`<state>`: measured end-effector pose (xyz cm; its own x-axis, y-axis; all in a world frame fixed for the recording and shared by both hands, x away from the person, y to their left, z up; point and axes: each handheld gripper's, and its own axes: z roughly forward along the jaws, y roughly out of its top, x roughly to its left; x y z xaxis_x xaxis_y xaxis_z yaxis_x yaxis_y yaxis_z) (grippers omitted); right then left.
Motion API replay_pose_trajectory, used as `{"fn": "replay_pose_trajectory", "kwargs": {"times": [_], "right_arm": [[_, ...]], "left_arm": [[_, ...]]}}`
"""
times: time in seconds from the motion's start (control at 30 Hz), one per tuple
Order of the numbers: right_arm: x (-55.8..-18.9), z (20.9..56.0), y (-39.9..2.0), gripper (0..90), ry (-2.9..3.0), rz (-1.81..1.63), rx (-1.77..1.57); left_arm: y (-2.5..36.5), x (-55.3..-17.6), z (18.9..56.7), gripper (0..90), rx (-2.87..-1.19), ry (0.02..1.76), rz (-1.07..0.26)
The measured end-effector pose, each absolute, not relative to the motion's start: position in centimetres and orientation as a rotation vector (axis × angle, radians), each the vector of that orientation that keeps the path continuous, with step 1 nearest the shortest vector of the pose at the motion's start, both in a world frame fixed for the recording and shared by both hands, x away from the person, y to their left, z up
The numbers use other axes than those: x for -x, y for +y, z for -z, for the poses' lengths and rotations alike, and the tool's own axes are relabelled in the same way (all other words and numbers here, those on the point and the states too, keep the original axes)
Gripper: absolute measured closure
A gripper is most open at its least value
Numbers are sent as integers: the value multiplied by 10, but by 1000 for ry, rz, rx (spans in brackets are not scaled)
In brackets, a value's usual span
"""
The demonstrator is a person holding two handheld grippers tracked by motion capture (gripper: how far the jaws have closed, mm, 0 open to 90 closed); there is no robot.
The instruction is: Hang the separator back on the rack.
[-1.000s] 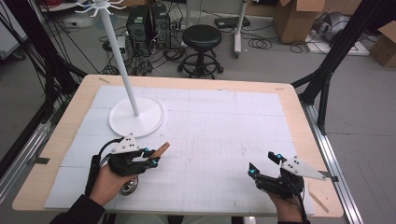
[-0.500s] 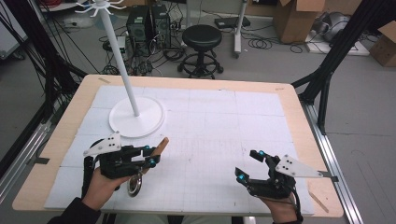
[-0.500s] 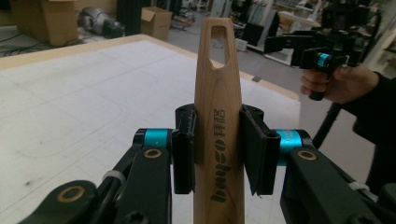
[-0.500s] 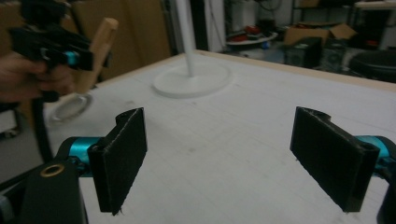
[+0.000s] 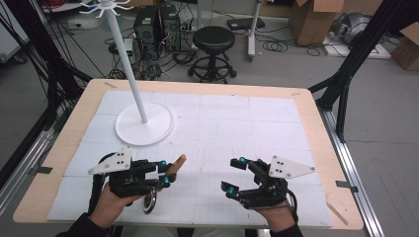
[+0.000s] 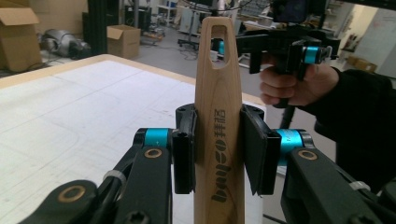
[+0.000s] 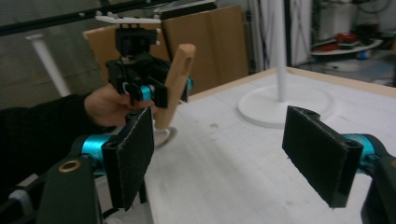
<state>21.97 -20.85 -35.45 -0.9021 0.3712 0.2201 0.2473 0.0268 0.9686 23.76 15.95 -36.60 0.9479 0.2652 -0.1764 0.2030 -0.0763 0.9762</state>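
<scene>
One table (image 5: 316, 128) with a white sheet over a pale wooden rim carries everything here. On it stands one white stand (image 5: 144, 129): a round flat base at the far left part of the sheet and a thin post rising from its middle to a ring of hooks at the top. In the right gripper view the same stand (image 7: 280, 100) sits well behind the jaws.

There are two grippers, one in each hand, both at the near edge of the table and well apart from each other. The left gripper (image 5: 165, 174) is pinched tight on one wooden handle (image 6: 218, 126), its two black pads pressed against the handle's sides about halfway along. The handle has one slot cut through near its free end and dark lettering printed down its face. In the high view it slants up and away from the gripper, and a round metal piece (image 5: 149, 201) hangs below the hand, above the white sheet.

The right gripper (image 7: 233, 158) has its jaws spread wide with nothing between them; they have just been closing a little. From it, the left gripper and its handle show across the table, held above the sheet.
</scene>
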Motion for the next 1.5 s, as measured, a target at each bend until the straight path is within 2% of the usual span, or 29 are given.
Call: {"fn": "replay_pose_trajectory", "kwargs": {"times": [0.27, 0.43, 0.67, 0.87, 1.43, 1.5], "right_arm": [[-230, 344, -173, 322, 2256, -2100, -502], [-235, 339, -156, 457, 2281, -2190, -378], [-238, 340, -143, 539, 2313, -2245, -299], [-238, 340, -137, 680, 2348, -2258, -219], [-236, 328, -129, 706, 2362, -2241, -265], [-236, 325, -126, 707, 2368, -2222, -273]], "left_arm": [[151, -231, 364, 673, -1649, 301, -12], [146, -228, 365, 673, -1642, 262, 31], [143, -226, 364, 672, -1648, 222, 63], [140, -224, 364, 672, -1645, 195, 86], [145, -226, 362, 667, -1599, 187, 100], [144, -226, 363, 633, -1603, 203, 78]]}}
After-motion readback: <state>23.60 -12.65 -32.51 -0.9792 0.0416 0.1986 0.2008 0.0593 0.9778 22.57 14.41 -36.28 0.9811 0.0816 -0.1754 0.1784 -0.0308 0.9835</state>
